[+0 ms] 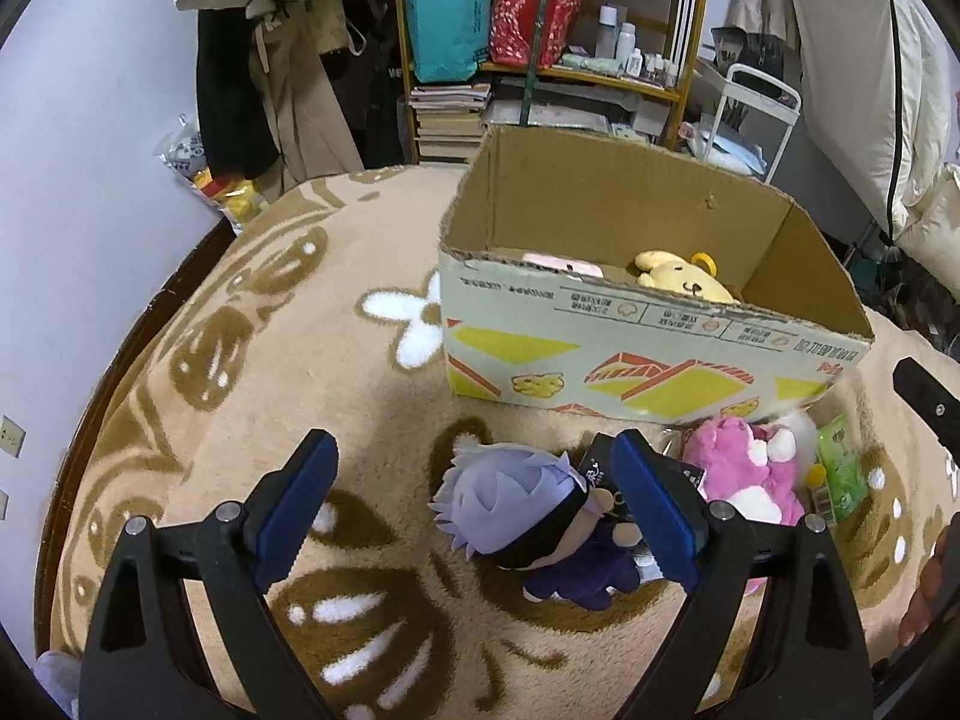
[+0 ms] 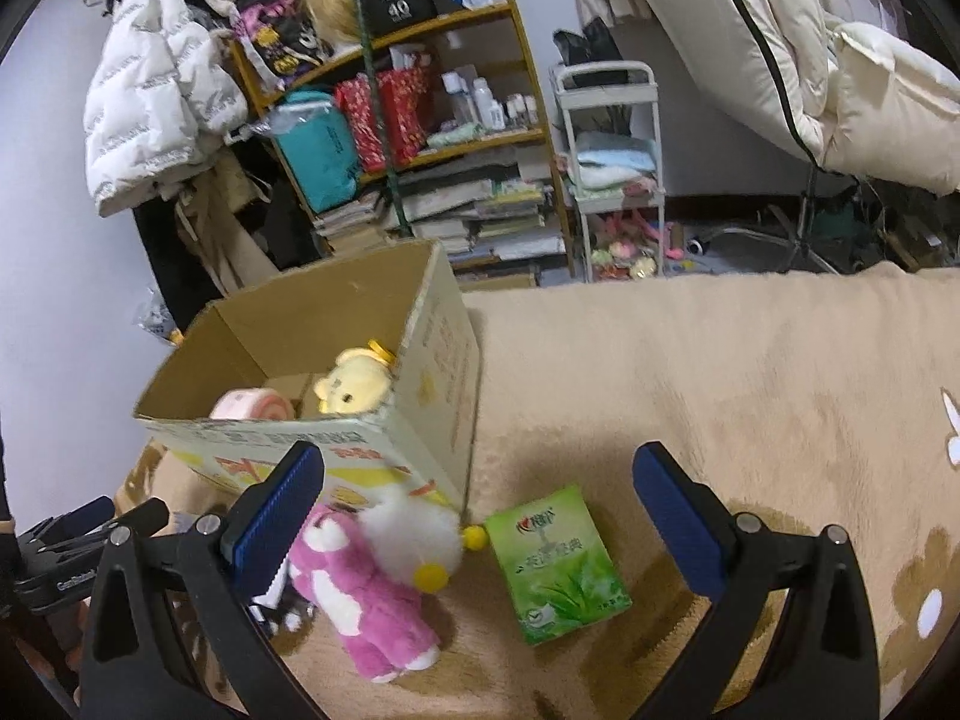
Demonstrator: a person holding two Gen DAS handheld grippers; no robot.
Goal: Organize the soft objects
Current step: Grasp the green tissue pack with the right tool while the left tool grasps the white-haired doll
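Note:
An open cardboard box [image 1: 600, 360] stands on the beige blanket and holds a yellow bear plush [image 1: 684, 279] and a pink roll [image 1: 564, 267]; both also show in the right wrist view, the bear [image 2: 354, 381] beside the roll [image 2: 252, 405]. A lavender-haired doll in purple [image 1: 534, 516] lies in front of the box, between the open fingers of my left gripper [image 1: 474, 510]. A pink and white plush [image 2: 372, 576] lies beside a green tissue pack [image 2: 555, 564]. My right gripper [image 2: 480, 516] is open above them, empty.
The beige flower-pattern blanket [image 2: 750, 390] spreads to the right. Behind stand a wooden shelf [image 2: 420, 138] with bags, bottles and books, a white cart [image 2: 618, 180], hanging coats and white bedding. The left gripper's body [image 2: 66, 546] shows at the far left.

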